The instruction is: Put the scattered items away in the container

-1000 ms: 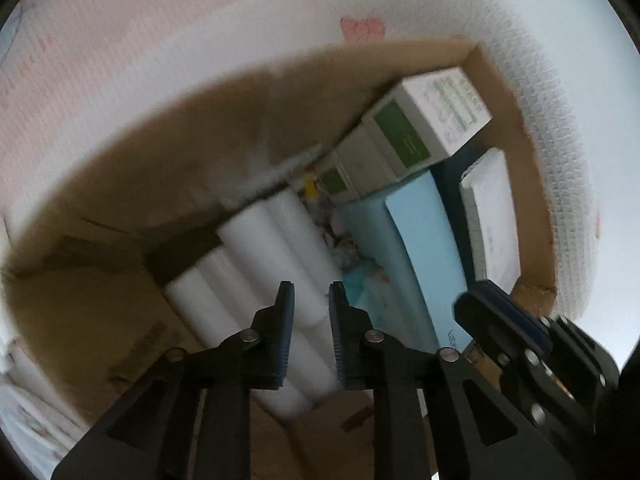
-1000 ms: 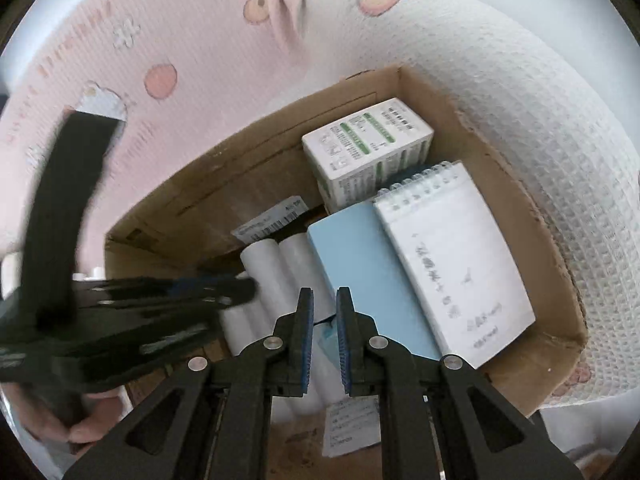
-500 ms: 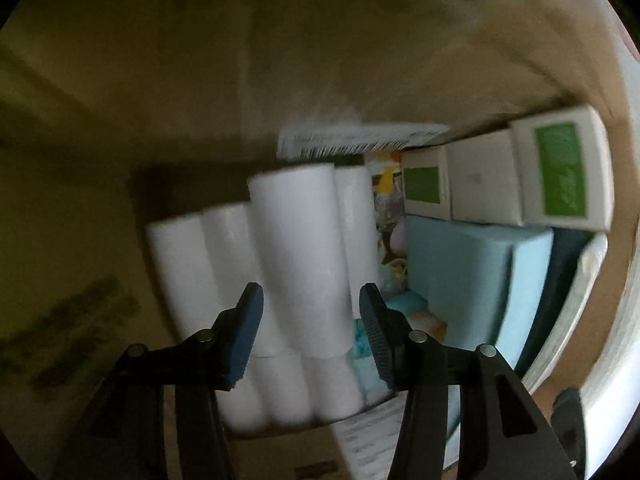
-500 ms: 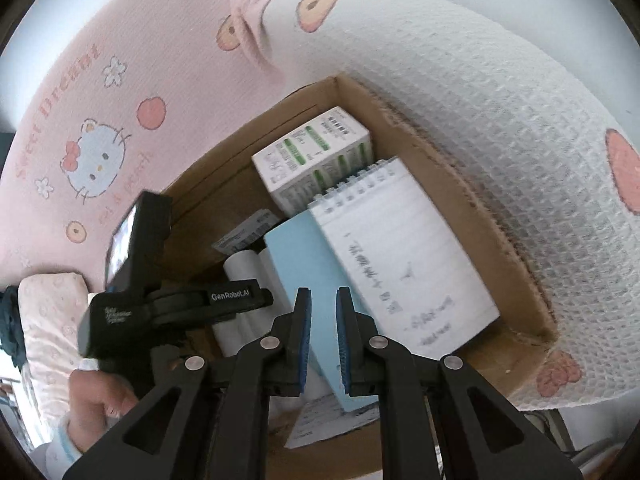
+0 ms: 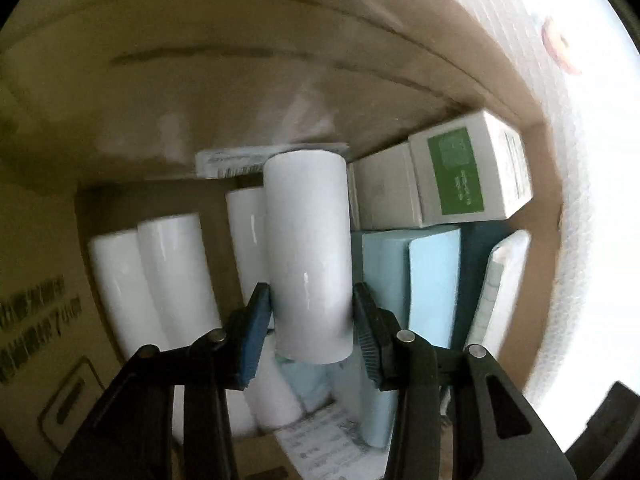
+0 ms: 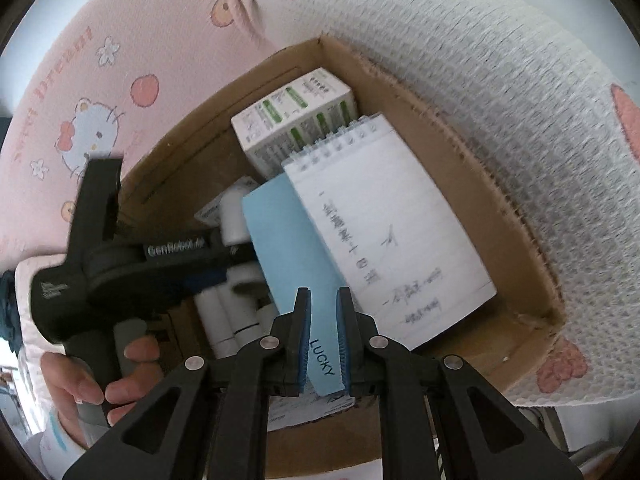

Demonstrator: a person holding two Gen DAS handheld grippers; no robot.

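Through the left wrist view, we have dropped deep into the cardboard box [image 5: 280, 92] since a second ago, and our left gripper [image 5: 312, 328] is closing around a white roll [image 5: 306, 256], pads at its sides. In the right wrist view, our right gripper [image 6: 323, 344] hangs shut and empty above the blue booklet [image 6: 288, 256], the notepad [image 6: 384, 232] right of it.

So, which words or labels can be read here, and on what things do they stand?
"LUCKY": light blue book.
"GenRobot.ai": left gripper body.
Pink blanket: red lettering, too warped to read.
Spiral notepad: handwriting, unreadable.
Green-and-white box, cardboard box: print too blurred.
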